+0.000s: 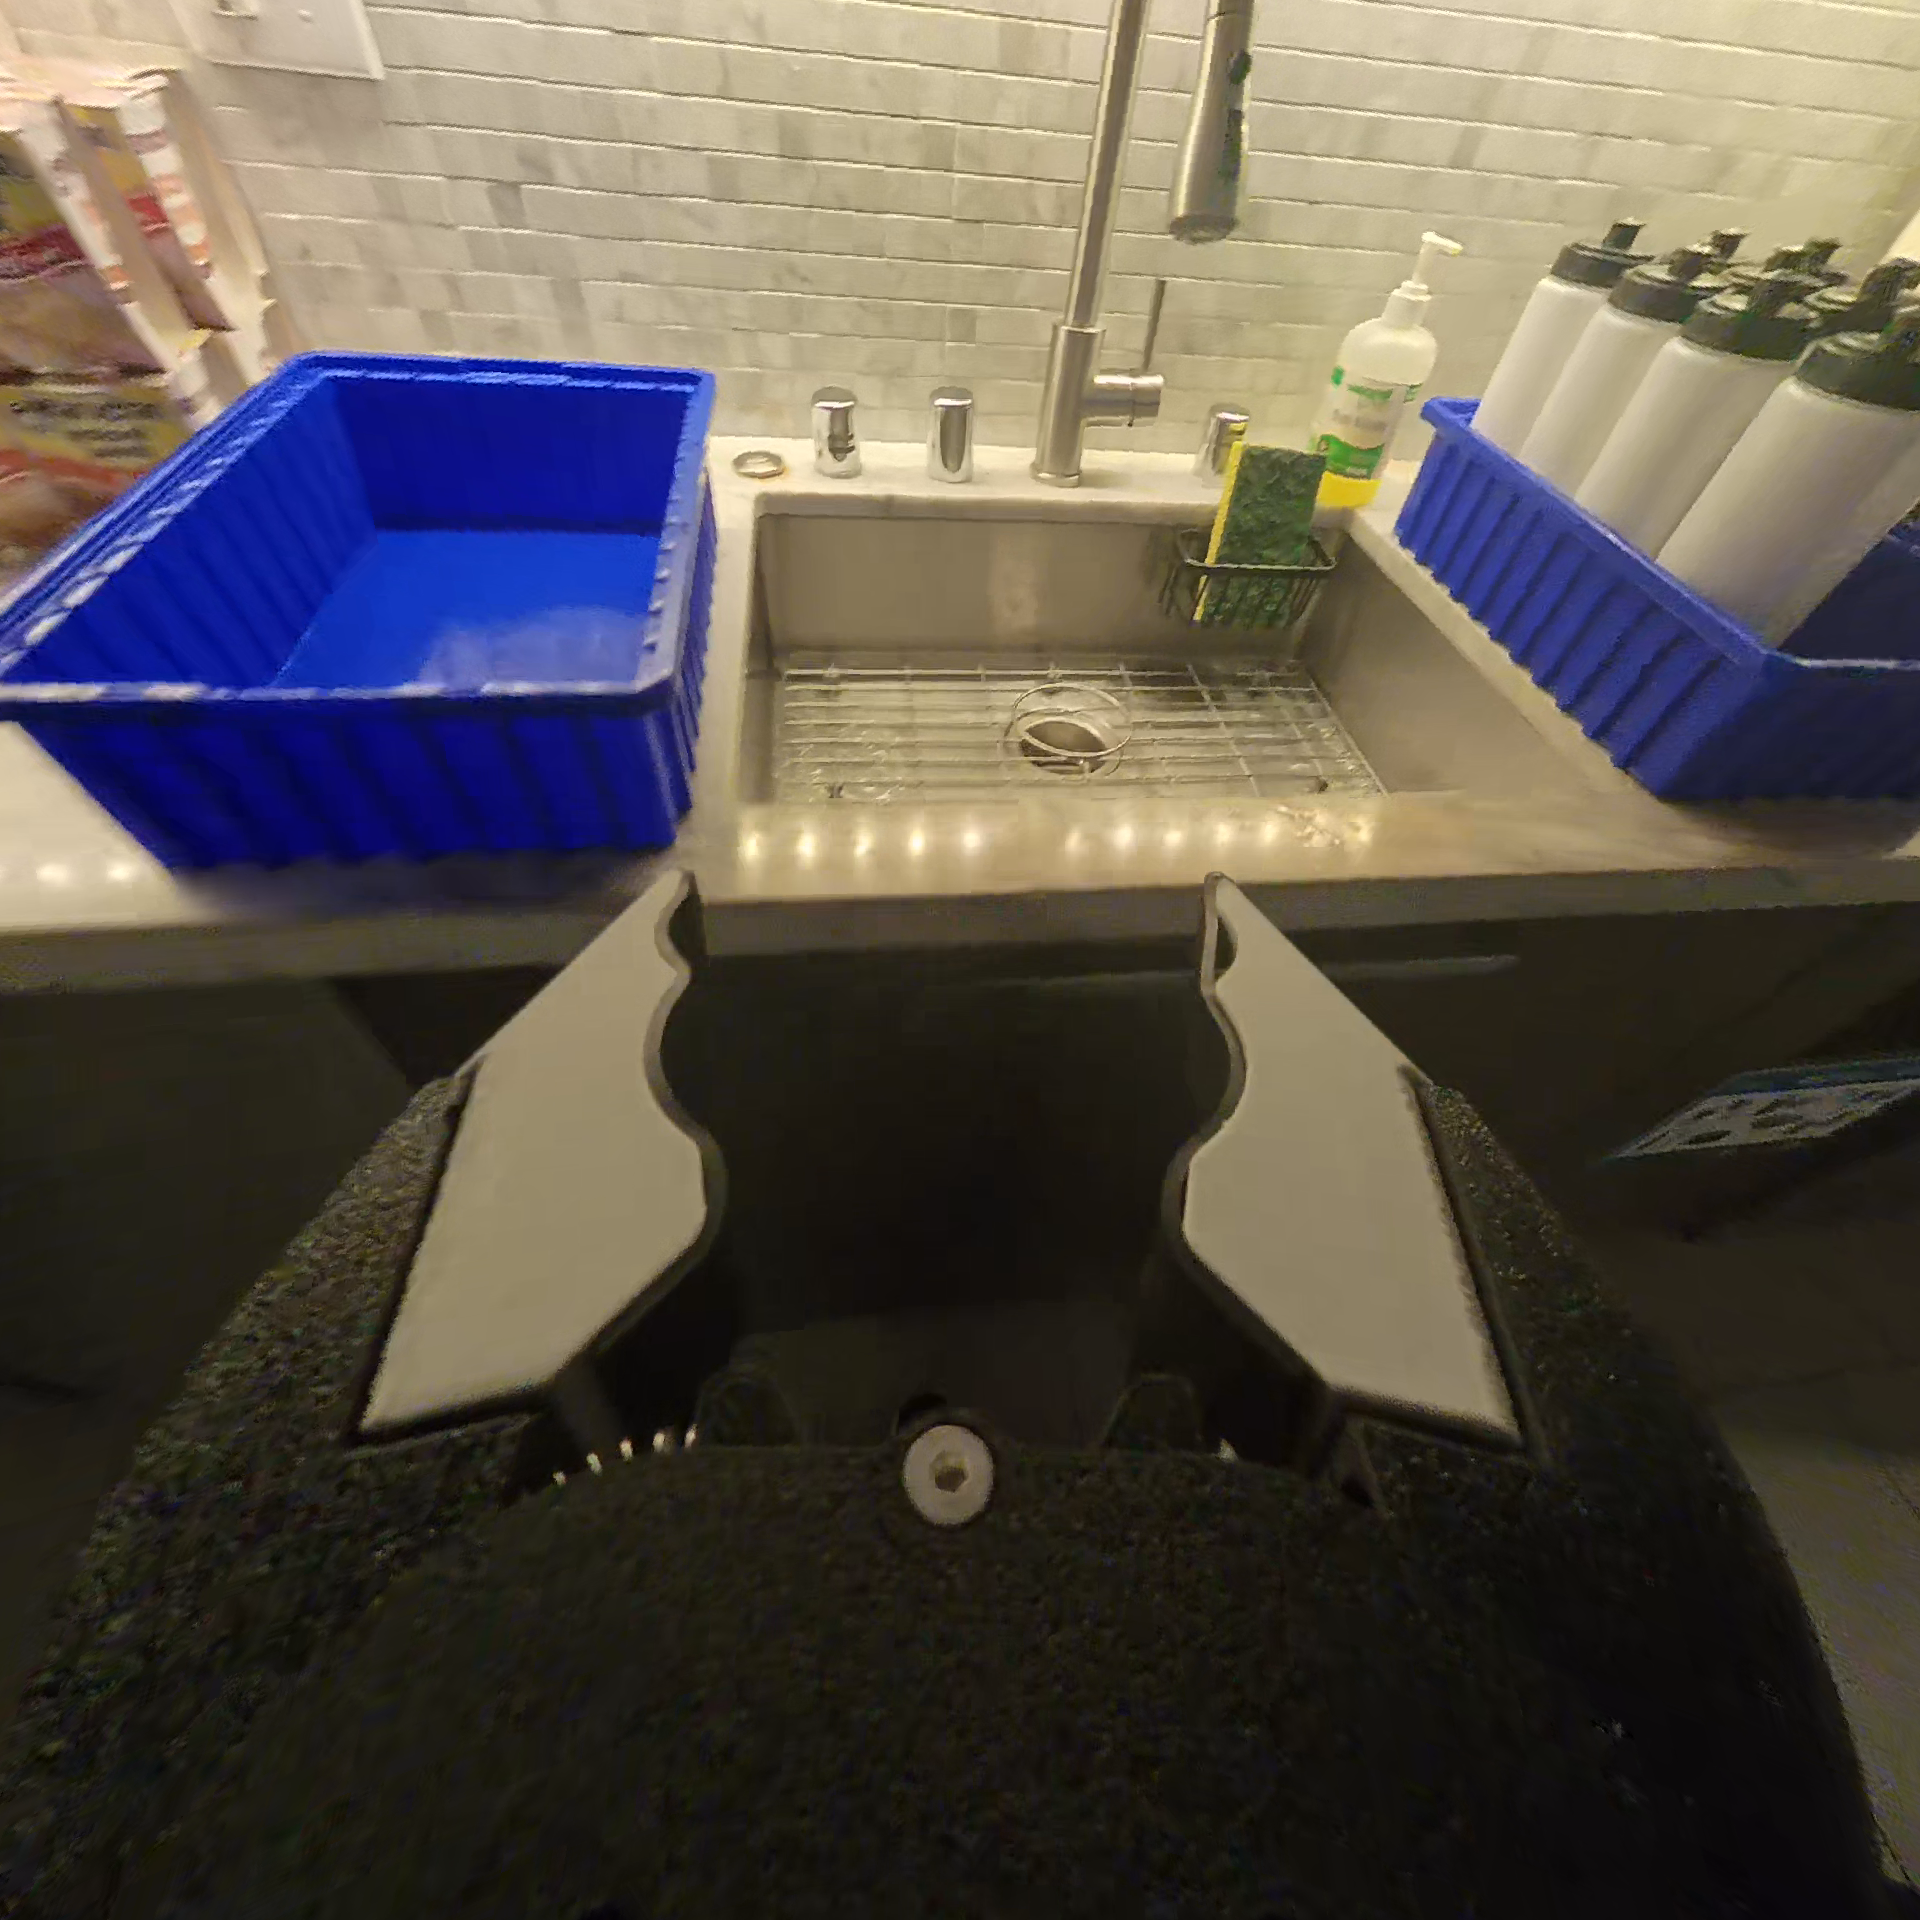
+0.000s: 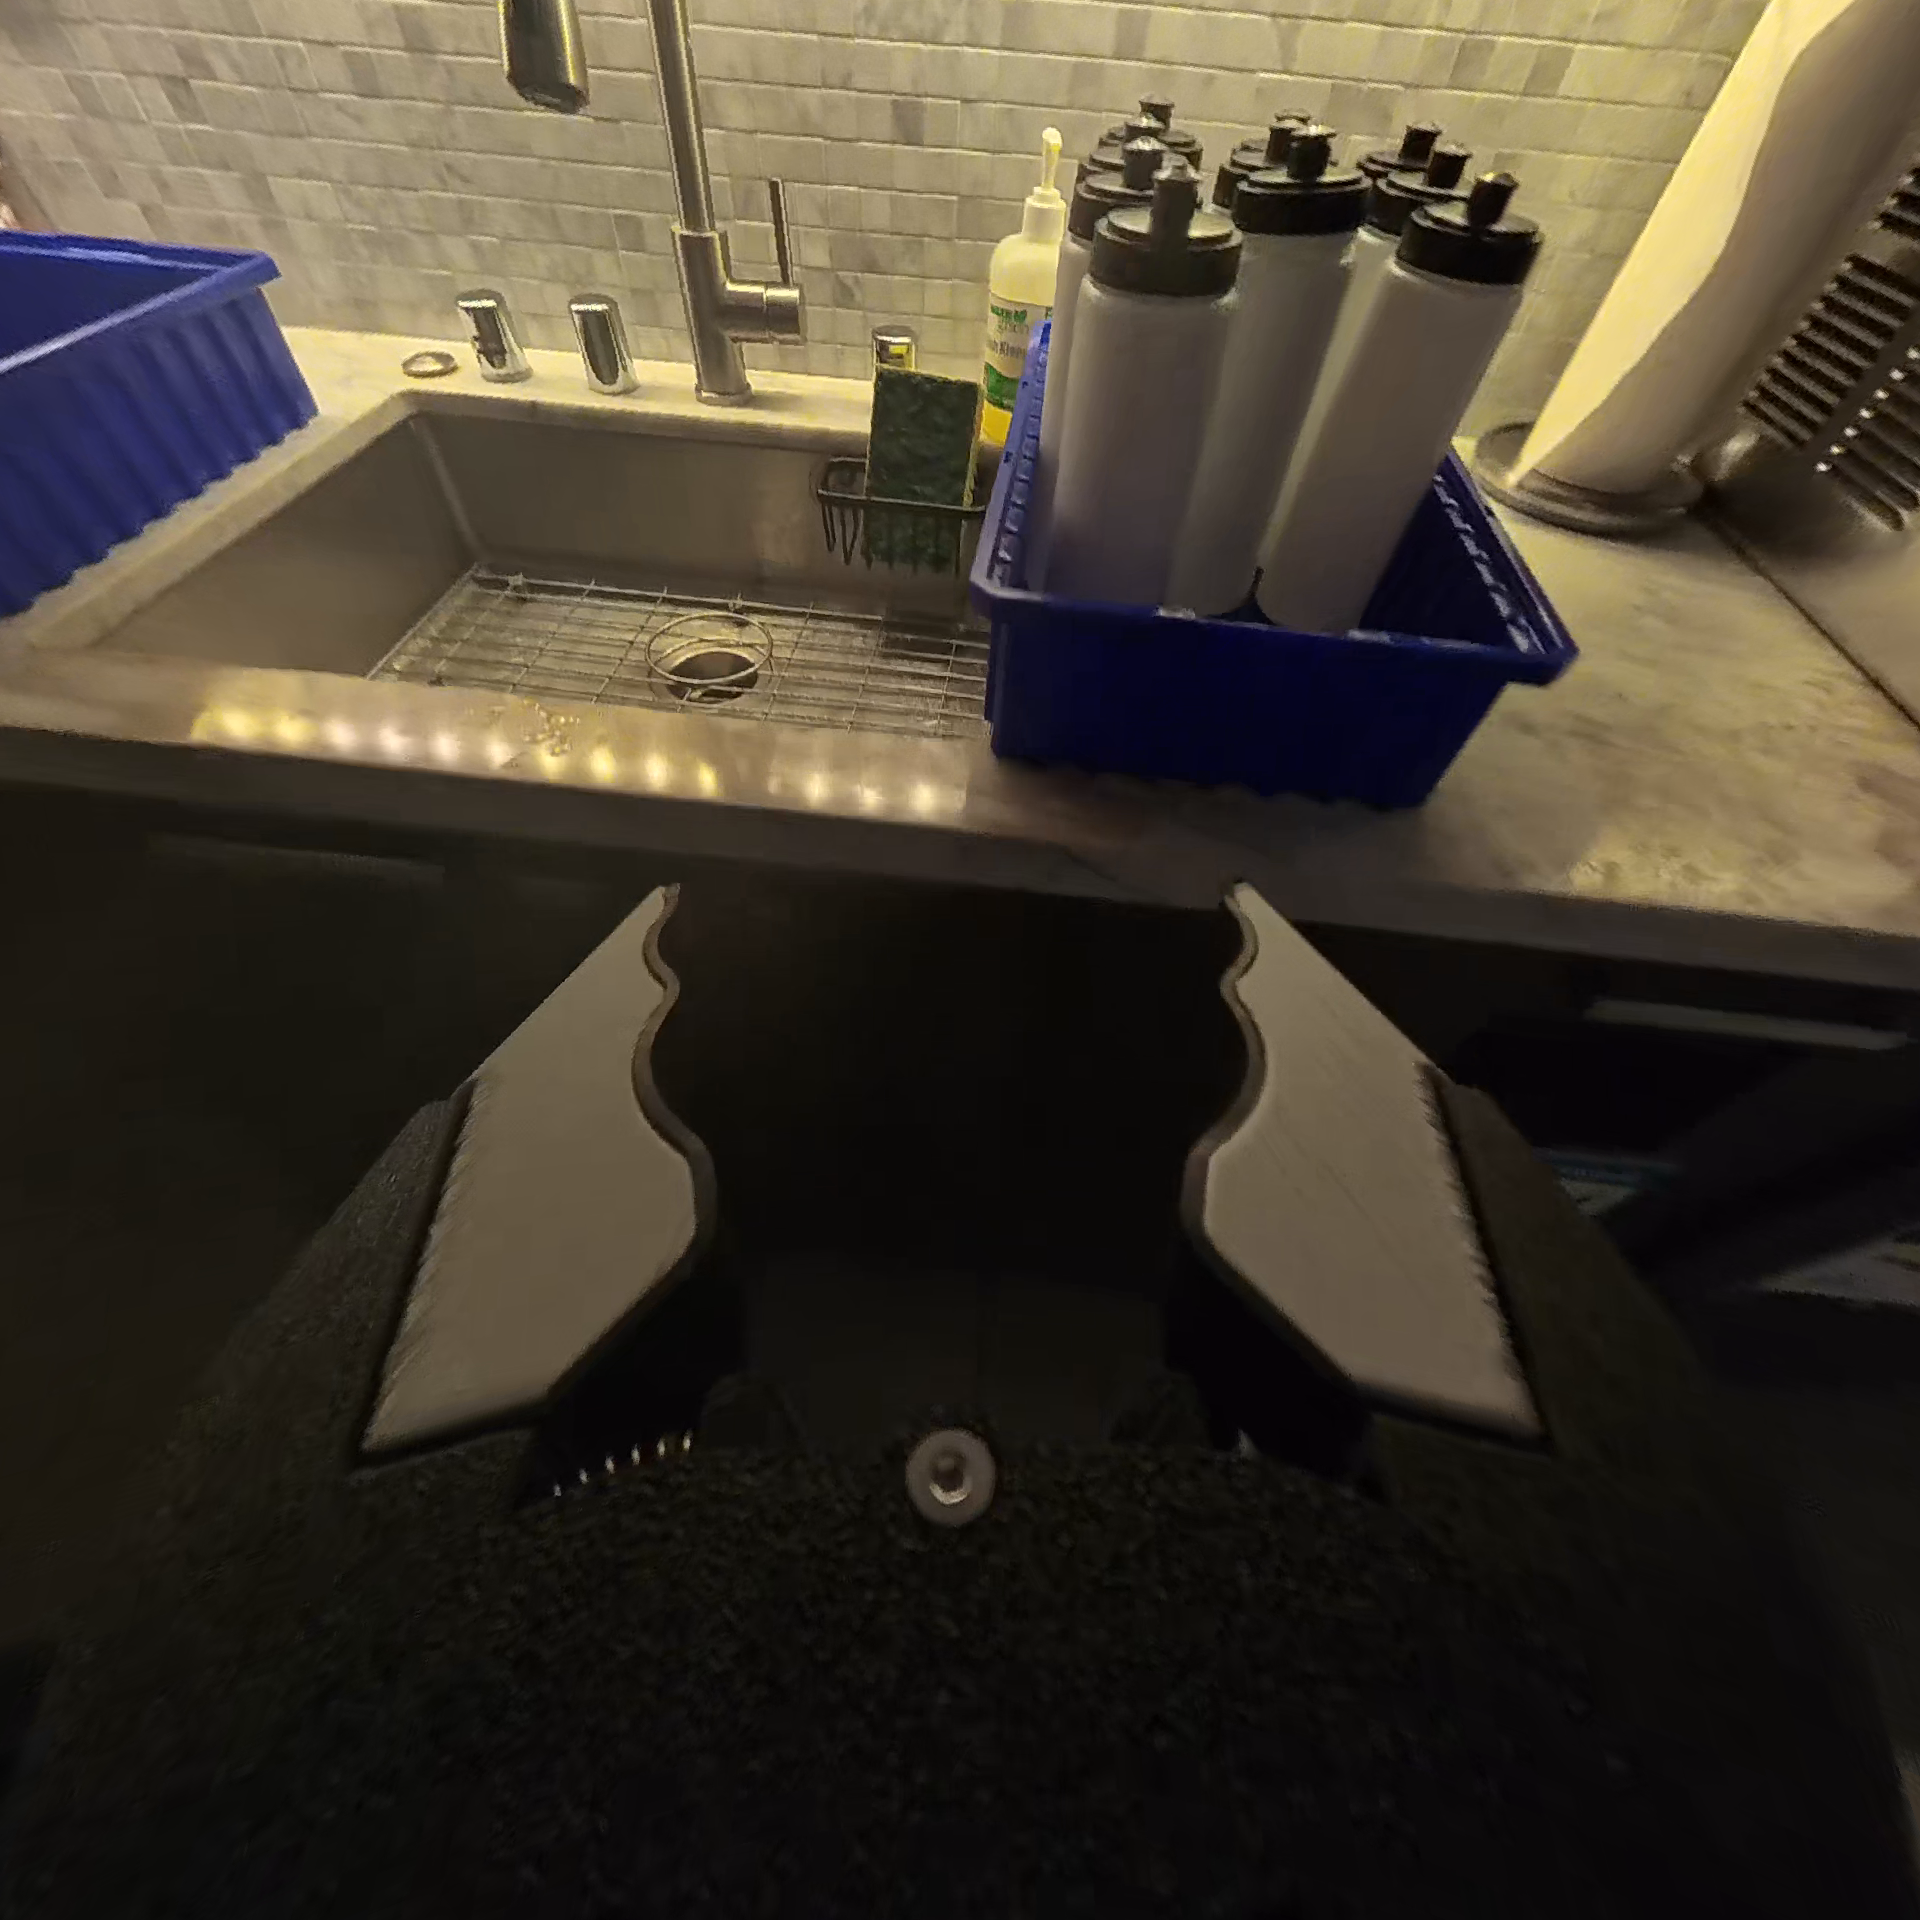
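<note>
- The left gripper (image 1: 951, 894), black with pale finger plates, hangs in front of the grey stone countertop (image 1: 935, 847), jaws spread wide and gripping nothing; the counter's front edge is the nearest thing to it.
- The right gripper (image 2: 951, 899) is likewise held released and empty, short of the same countertop (image 2: 1662, 748), closest to the counter edge below the bottle bin.
- At left, a ribbed blue plastic bin (image 1: 343, 644) sits on the counter just beside the sink; its inside is bare.
- At centre, the stainless steel sink (image 1: 1455, 675) holds a wire grid (image 1: 1143, 727) over its floor, with a round drain (image 1: 1060, 732) in the middle.
- A black wire caddy (image 2: 883, 509) hangs on the sink's far wall and holds an upright green-and-yellow sponge (image 2: 920, 436).
- At right, a second ribbed blue plastic bin (image 2: 1247, 686) carries a cluster of upright white squeeze bottles with black caps (image 2: 1143, 416); the exact count is hard to tell as the rear ones are hidden.
- A pump bottle of yellowish liquid (image 2: 1018, 301) stands just beyond that bin, near the tall steel tap (image 2: 707, 260).
</note>
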{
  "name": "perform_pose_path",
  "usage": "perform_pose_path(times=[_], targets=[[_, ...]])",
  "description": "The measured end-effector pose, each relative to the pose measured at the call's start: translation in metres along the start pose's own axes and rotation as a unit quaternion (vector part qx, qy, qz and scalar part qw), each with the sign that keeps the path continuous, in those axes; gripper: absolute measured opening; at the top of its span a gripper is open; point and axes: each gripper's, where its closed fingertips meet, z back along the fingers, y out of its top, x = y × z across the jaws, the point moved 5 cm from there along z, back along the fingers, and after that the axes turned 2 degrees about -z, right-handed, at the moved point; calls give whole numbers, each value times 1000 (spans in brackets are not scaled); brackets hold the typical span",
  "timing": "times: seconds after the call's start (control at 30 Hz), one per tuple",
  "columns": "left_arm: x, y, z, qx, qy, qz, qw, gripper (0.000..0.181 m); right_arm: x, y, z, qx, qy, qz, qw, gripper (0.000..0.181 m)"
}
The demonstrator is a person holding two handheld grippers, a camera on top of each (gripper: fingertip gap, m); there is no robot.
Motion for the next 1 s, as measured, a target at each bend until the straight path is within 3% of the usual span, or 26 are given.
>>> perform_pose_path(times=[0.2,0.4,0.7,1.0], targets=[[-3,-15,72,0,30,12,999,99,2,-12,56,7,-4,-6,1000,102],[-14,-18,114,9,40,10,999,101,-13,-13,85,17,-5,-9,1000,102],[-40,-24,138,10,41,15,999,101,-33,-20,100,8,-13,-19,1000,104],[-46,-27,136,10,38,12,999,102,-34,-21,100,4,-24,-13,1000,104]])
